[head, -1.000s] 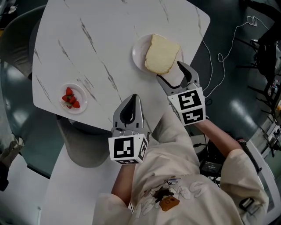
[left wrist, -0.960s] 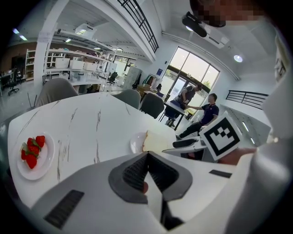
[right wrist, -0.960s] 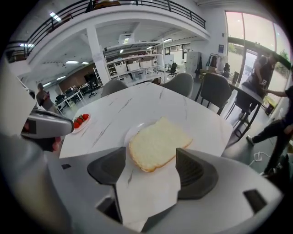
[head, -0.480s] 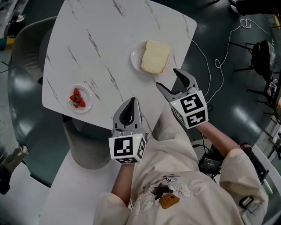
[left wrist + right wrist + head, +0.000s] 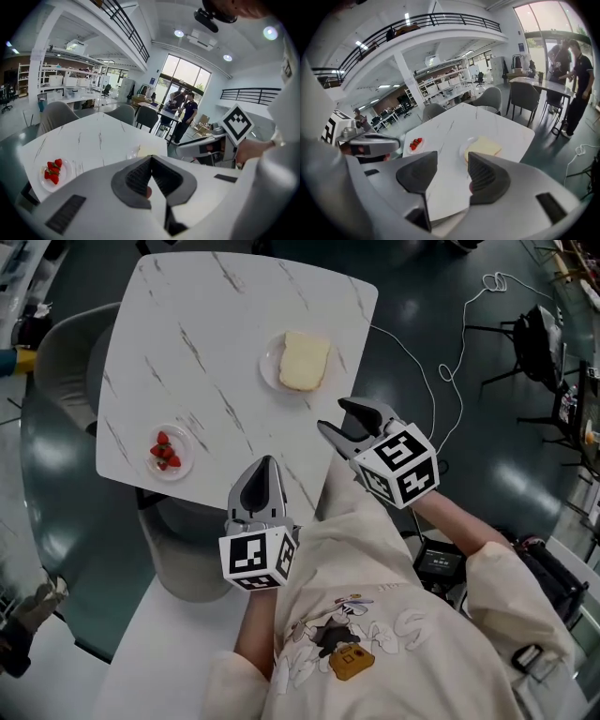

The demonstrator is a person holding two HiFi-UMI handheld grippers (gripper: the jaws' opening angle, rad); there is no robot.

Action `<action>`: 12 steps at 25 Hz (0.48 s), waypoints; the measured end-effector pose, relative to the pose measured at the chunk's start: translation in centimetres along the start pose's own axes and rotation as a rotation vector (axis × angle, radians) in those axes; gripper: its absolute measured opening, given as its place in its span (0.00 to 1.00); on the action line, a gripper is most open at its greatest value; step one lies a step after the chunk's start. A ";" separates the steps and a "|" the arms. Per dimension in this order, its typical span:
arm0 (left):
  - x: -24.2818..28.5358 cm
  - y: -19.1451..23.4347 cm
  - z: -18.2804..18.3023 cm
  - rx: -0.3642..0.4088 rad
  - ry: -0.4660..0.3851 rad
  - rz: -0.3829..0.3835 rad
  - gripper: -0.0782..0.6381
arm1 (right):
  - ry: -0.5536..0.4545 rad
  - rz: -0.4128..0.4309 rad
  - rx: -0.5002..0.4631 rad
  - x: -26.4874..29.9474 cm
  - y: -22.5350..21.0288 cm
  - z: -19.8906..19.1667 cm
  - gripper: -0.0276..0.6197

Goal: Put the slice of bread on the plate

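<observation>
The slice of bread (image 5: pixel 305 361) lies flat on the small white plate (image 5: pixel 270 371) on the marbled desk (image 5: pixel 206 343), ahead of the right tongs (image 5: pixel 333 416) and well clear of them. The right tongs hang by the desk's near edge, released, their jaws partly apart with nothing between them, having just been closing. The left tongs (image 5: pixel 265 463), beside them and lower in the head view, are clenched tip to tip on nothing, with a small dish of strawberries (image 5: pixel 165 451) ahead to their left.

Pale bread slice (image 5: pixel 305 361) lies flat on white plate (image 5: pixel 268 368)
</observation>
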State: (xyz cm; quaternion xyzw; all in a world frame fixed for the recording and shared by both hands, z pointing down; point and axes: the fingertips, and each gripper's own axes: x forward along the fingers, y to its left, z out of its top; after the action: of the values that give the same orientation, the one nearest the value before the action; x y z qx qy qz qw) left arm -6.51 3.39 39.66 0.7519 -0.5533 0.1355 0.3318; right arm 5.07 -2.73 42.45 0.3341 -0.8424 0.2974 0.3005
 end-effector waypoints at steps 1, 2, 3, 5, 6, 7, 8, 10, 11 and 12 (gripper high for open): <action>-0.4 -0.1 0.1 0.008 -0.001 -0.005 0.12 | -0.015 0.008 0.005 -0.7 0.4 0.5 0.36; -0.7 -0.2 0.2 0.016 -0.004 -0.010 0.12 | -0.036 0.010 0.013 -1.4 0.6 1.0 0.31; -1.1 -0.4 0.5 0.023 -0.008 -0.016 0.12 | -0.059 0.009 0.025 -2.3 0.8 1.7 0.29; -2.0 -0.9 1.3 0.037 -0.022 -0.029 0.12 | -0.104 -0.003 0.056 -3.9 1.1 2.8 0.22; -2.5 -1.1 1.8 0.044 -0.031 -0.037 0.12 | -0.123 -0.011 0.072 -4.7 1.4 3.2 0.19; -3.0 -1.4 2.4 0.049 -0.040 -0.045 0.12 | -0.139 -0.019 0.086 -5.4 1.6 3.5 0.18; -3.5 -1.6 2.9 0.052 -0.050 -0.053 0.12 | -0.154 -0.026 0.099 -5.9 1.9 3.8 0.17; -4.3 -2.1 3.7 0.052 -0.069 -0.069 0.12 | -0.183 -0.035 0.123 -6.9 2.6 4.2 0.11; -4.7 -2.4 4.1 0.051 -0.079 -0.077 0.12 | -0.195 -0.034 0.134 -7.3 3.0 4.3 0.11; -5.1 -2.7 4.4 0.051 -0.088 -0.085 0.12 | -0.205 -0.031 0.142 -7.7 3.5 4.4 0.11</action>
State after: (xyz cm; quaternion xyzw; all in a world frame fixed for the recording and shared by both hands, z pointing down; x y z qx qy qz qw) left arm -6.55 4.79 32.58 0.7882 -0.5314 0.1021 0.2931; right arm 5.73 -0.79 33.20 0.3963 -0.8402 0.3160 0.1928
